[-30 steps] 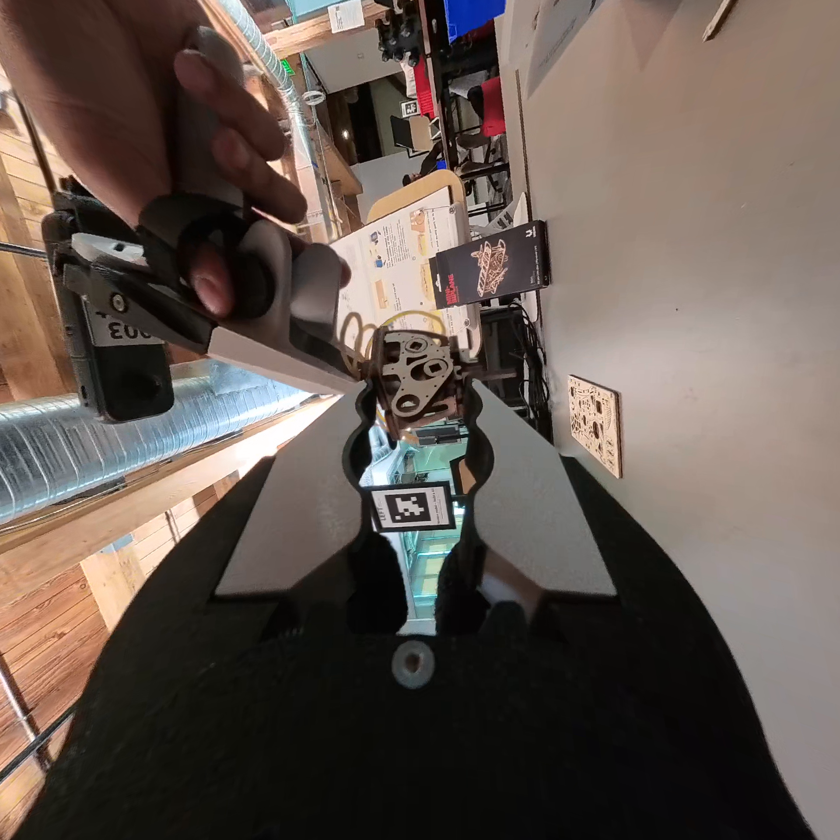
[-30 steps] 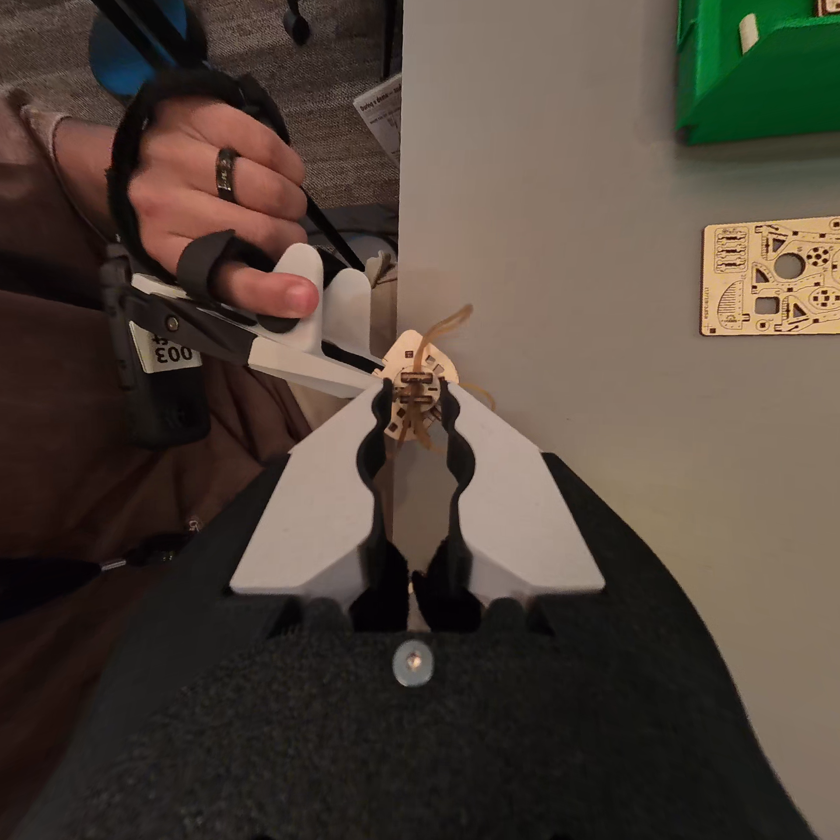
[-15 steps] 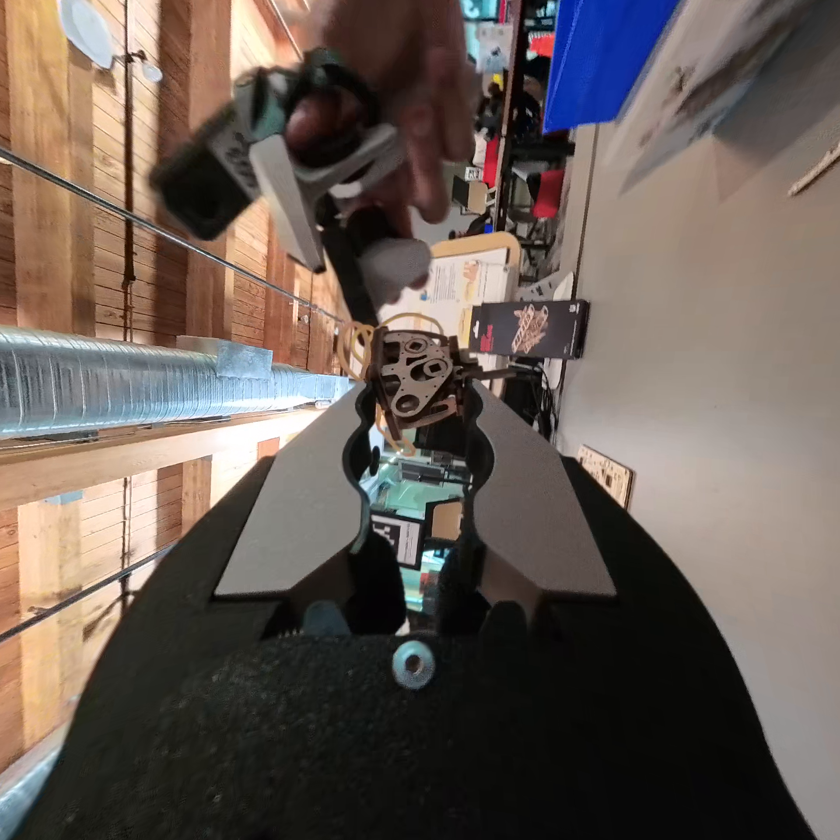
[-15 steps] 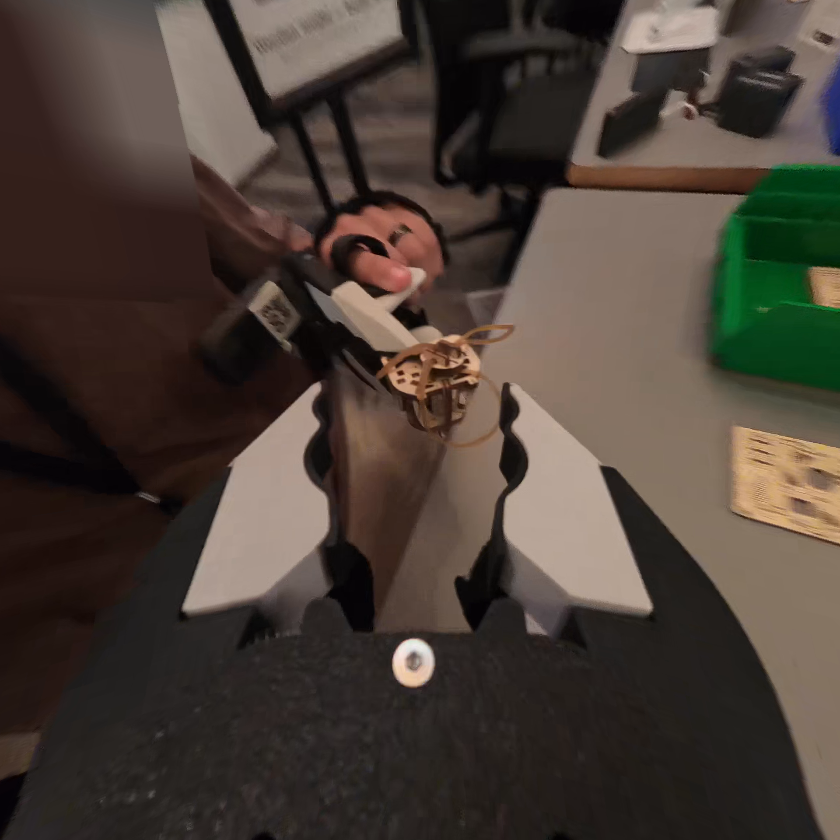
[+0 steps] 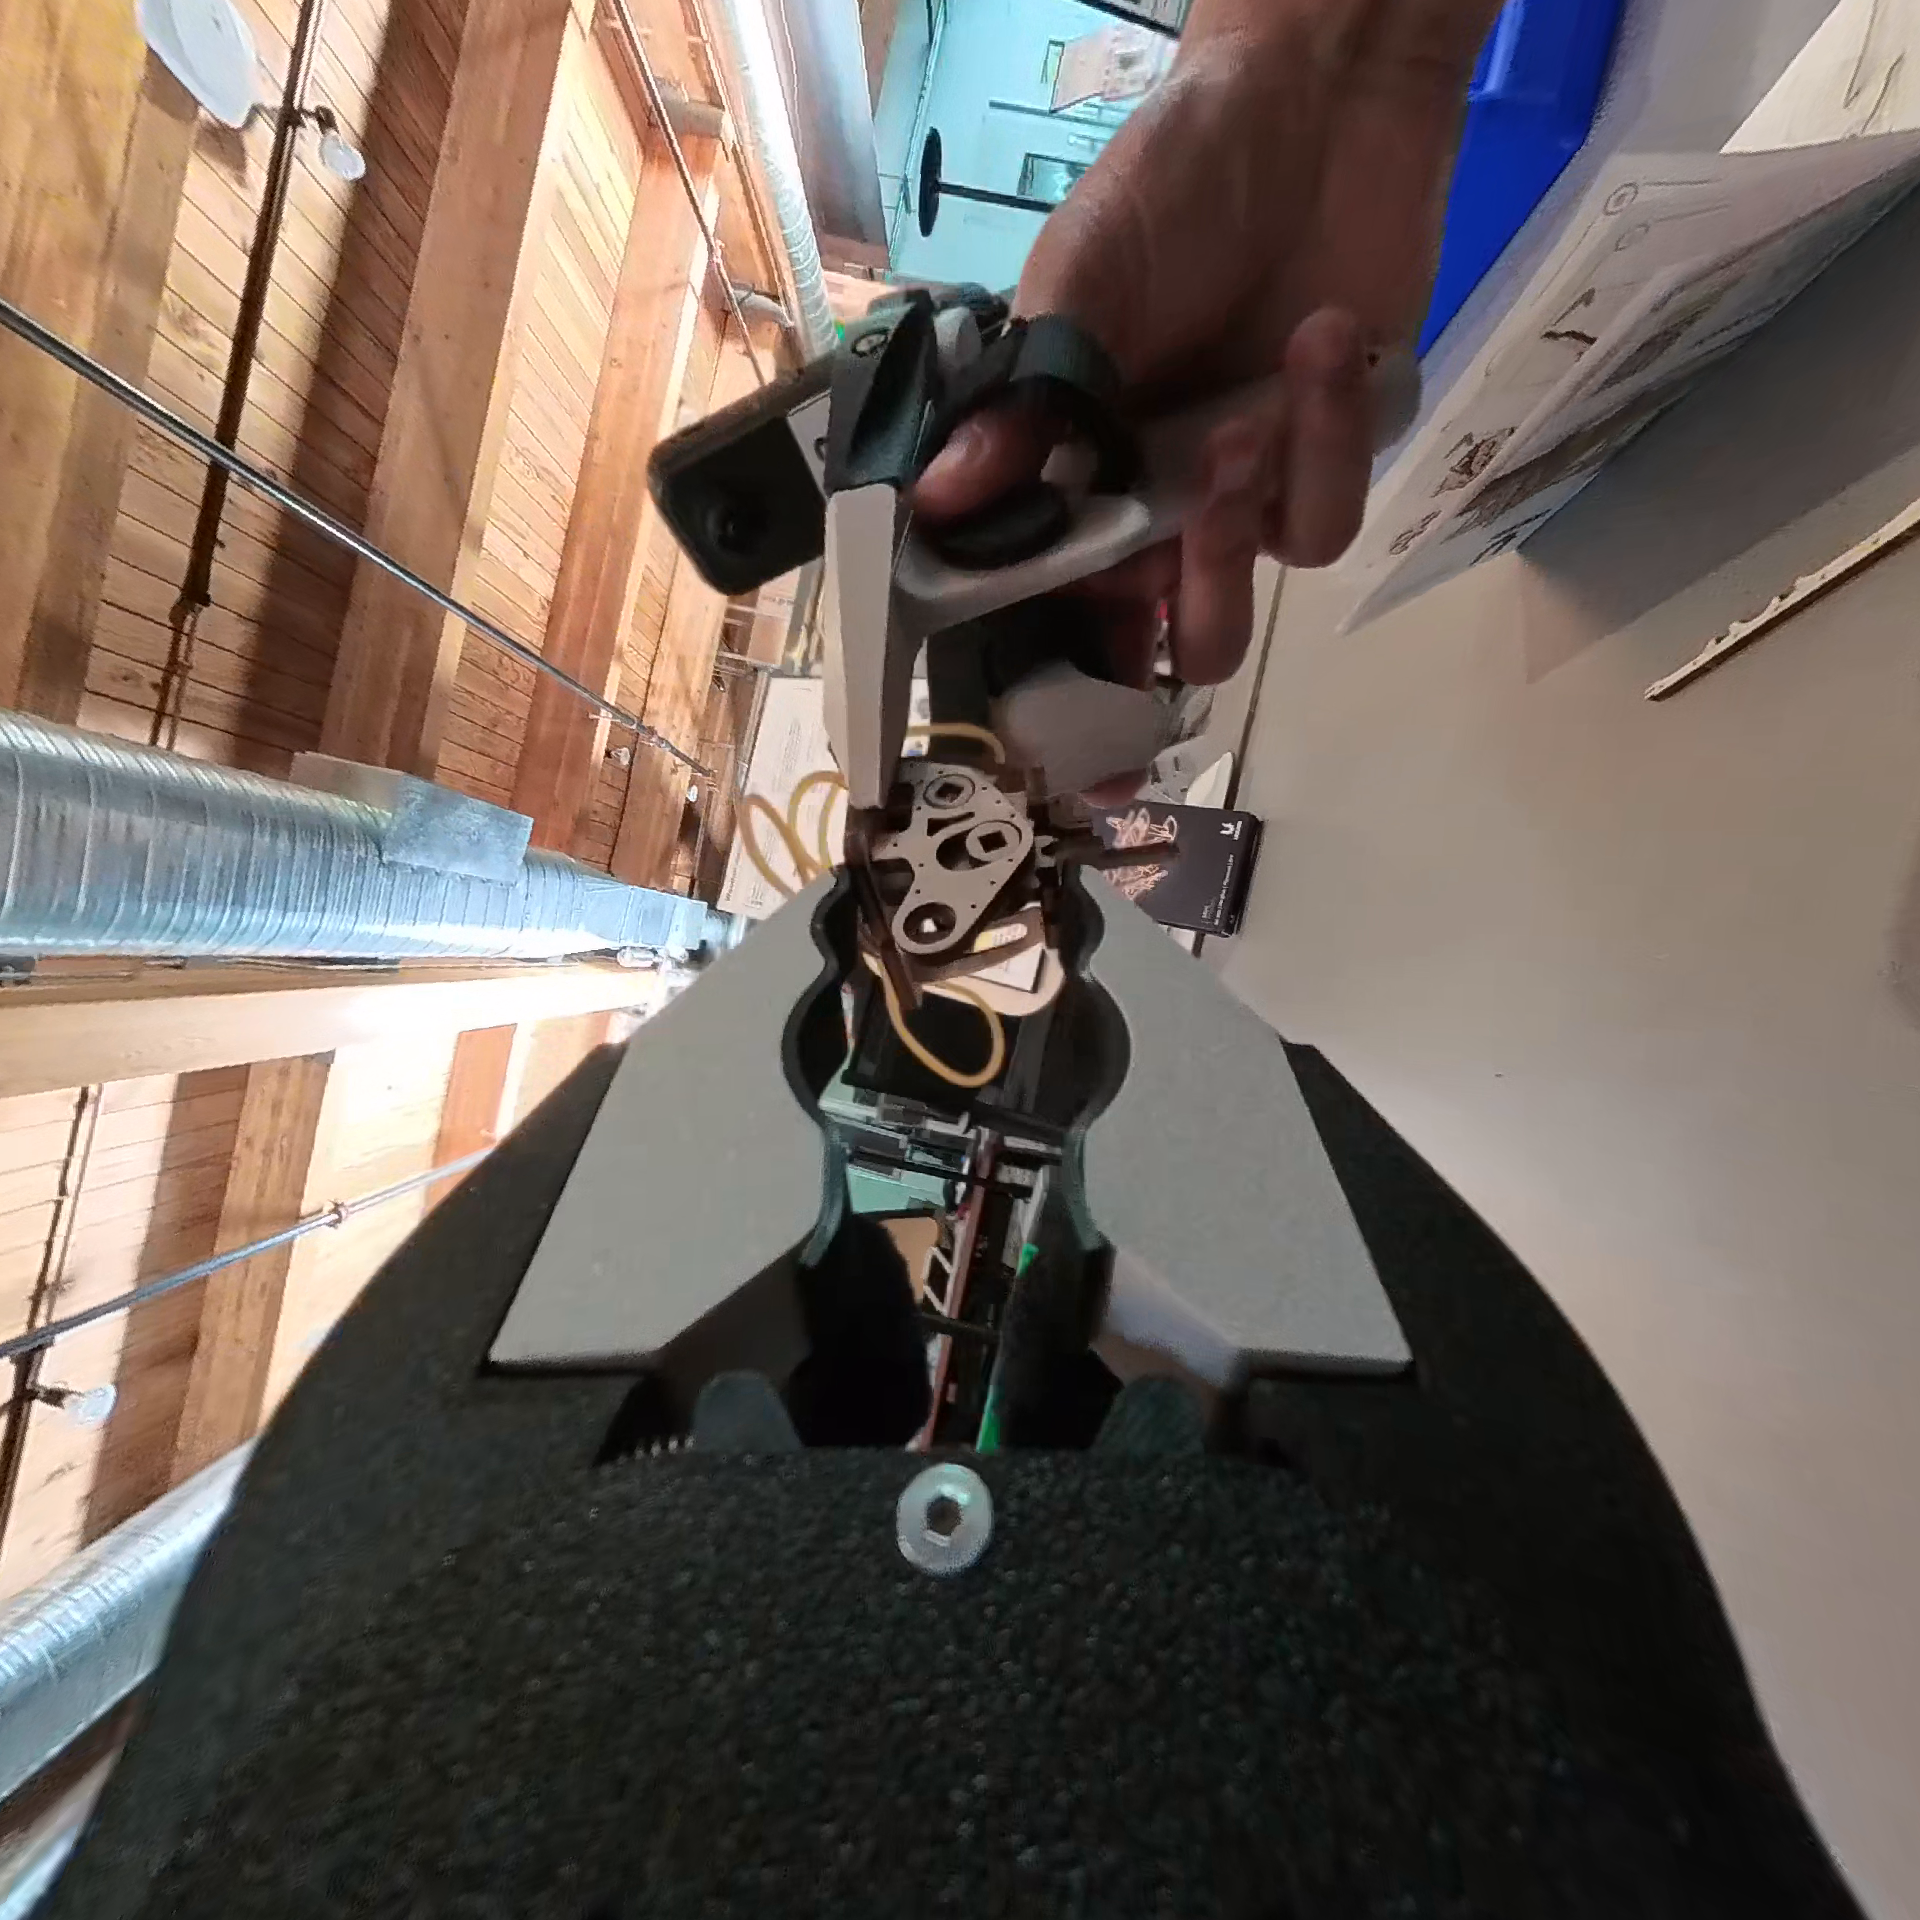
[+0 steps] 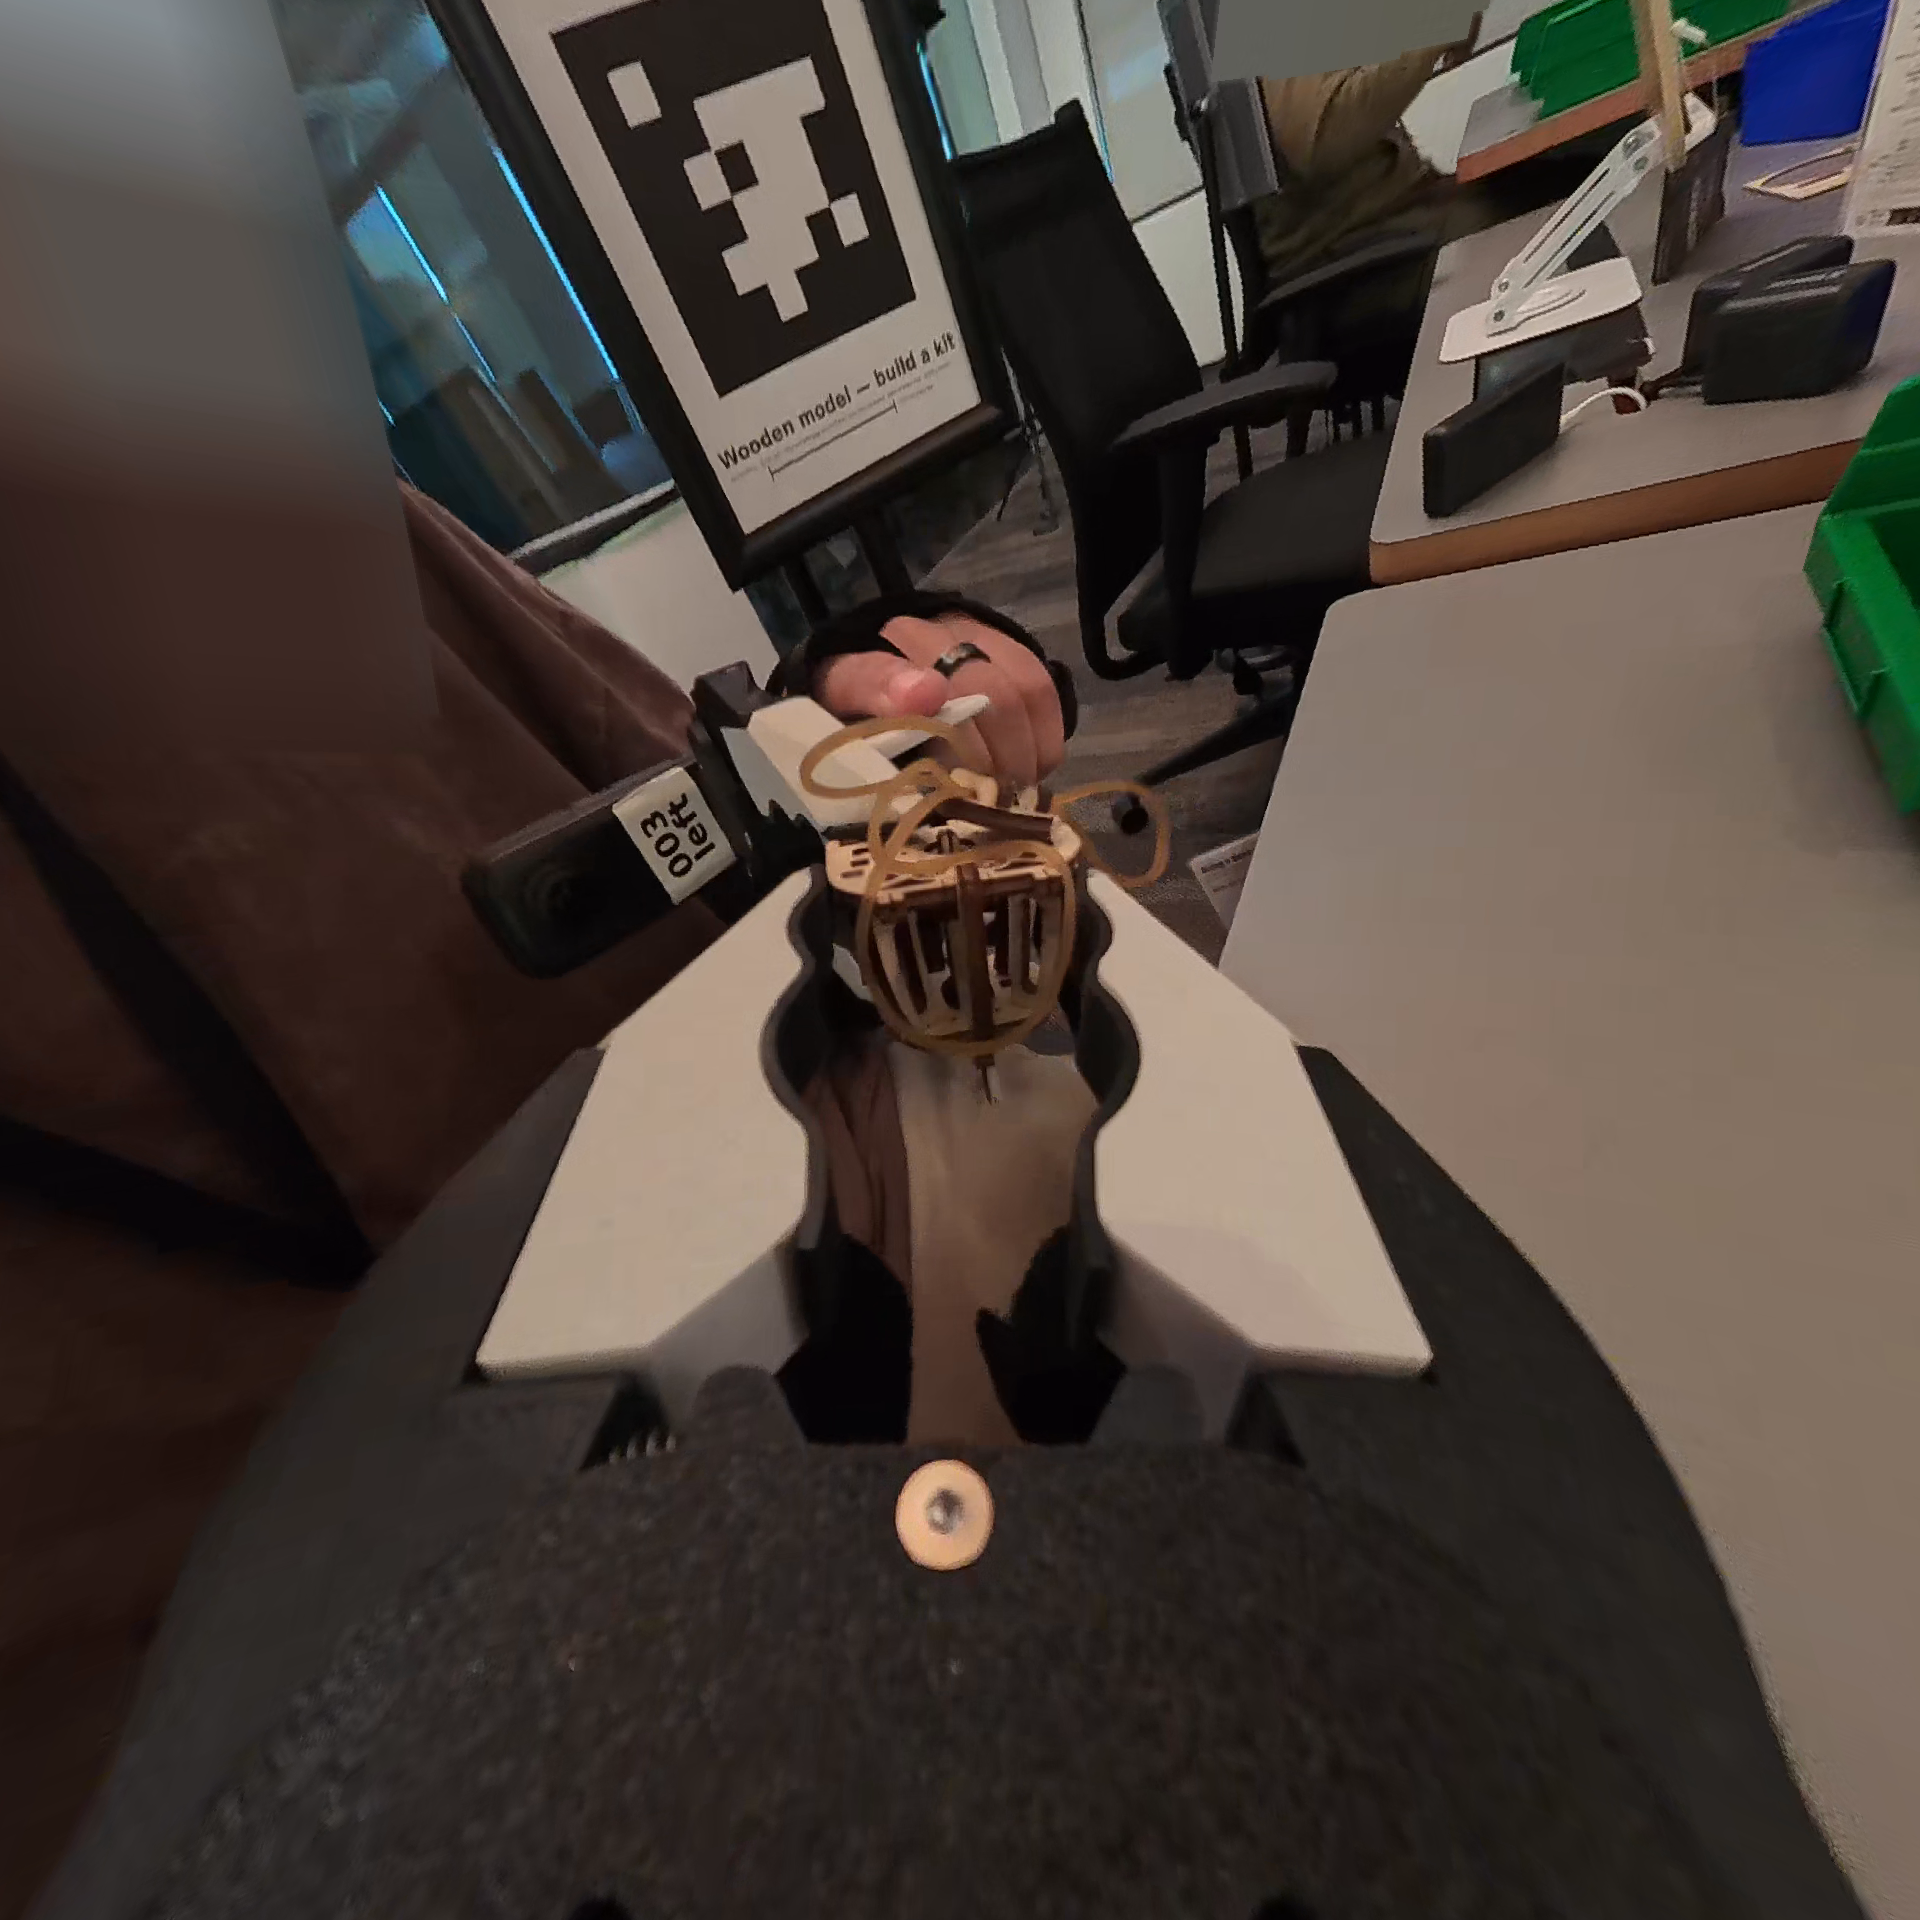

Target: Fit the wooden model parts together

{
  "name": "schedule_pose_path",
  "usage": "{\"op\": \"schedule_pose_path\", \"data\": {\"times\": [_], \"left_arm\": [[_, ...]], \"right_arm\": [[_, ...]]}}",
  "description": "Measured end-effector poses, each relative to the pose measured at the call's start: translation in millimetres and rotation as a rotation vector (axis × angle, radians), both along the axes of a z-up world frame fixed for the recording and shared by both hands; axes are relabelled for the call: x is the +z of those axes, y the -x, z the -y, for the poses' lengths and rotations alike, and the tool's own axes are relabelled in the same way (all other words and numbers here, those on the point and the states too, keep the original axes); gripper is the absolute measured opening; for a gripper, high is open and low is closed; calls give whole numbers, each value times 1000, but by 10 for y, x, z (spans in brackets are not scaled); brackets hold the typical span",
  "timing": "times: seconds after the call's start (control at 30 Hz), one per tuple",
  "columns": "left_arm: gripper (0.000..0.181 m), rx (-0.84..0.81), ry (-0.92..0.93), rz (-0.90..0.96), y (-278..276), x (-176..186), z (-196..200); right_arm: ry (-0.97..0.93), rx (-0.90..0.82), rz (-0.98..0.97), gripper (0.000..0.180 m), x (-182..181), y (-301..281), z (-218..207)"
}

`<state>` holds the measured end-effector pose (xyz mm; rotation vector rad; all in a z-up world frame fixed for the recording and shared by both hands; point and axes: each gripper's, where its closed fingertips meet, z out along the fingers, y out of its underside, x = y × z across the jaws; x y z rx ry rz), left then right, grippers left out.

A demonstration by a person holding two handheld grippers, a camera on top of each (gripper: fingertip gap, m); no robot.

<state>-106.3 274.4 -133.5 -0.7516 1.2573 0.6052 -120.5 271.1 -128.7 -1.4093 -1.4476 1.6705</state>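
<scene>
- While the model is held in the air beside the grey bench, well clear of its top, nothing supports it but the two grippers, so I judge the step in hand to be a shared hold or hand-over for fitting.
- Left gripper: its fingers are clamped on the model from both sides, near the tips; in the right wrist view it reaches in from behind.
- Right gripper: its fingers sit close on either side of the model; the model fills the gap, so they look clamped on it, though contact on both sides is not clear. In the left wrist view one finger tip touches the model's upper edge.
- Model: a small cage of thin wooden ribs under a flat plate with cut-outs, tilted.
- Rubber bands: tan loops hang loose around and above the model, some near the fingers.
- To do this well, in my view: keep one grip firm while the other shifts, squeeze on the plates and not across the thin ribs, and keep the loose loops out from between fingers and wood.
- Risk, as I judge it: twisting the two grips against each other could crack the ribs or drop the model.
</scene>
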Motion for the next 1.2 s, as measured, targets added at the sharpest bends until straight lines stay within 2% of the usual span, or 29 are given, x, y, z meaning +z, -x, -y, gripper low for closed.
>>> {"op": "schedule_pose_path", "data": {"times": [0.17, 0.4, 0.73, 0.87, 1.0, 1.13, 1.2], "left_arm": [[35, -12, 20, 53, 20, 50, 25], [34, -17, 19, 54, 22, 63, 36], [34, -7, -15, 17, 10, 76, 61], [34, -32, -19, -12, -17, 63, 97], [33, -55, -41, -36, -80, 49, 144], [34, -64, -50, -65, -130, 19, 162], [34, -61, -48, -68, -137, 10, 158]], "right_arm": [[106, -17, -97, 44, 53, -35, -6], [142, -9, -147, 44, 83, -64, 14], [109, -3, -124, 45, 83, -49, 25], [68, -28, -116, 53, 228, -182, -102], [83, 95, 1, 55, 325, -275, -129], [120, 222, 150, 47, 264, -205, -86], [68, 267, 227, 43, 161, -180, -7]]}}
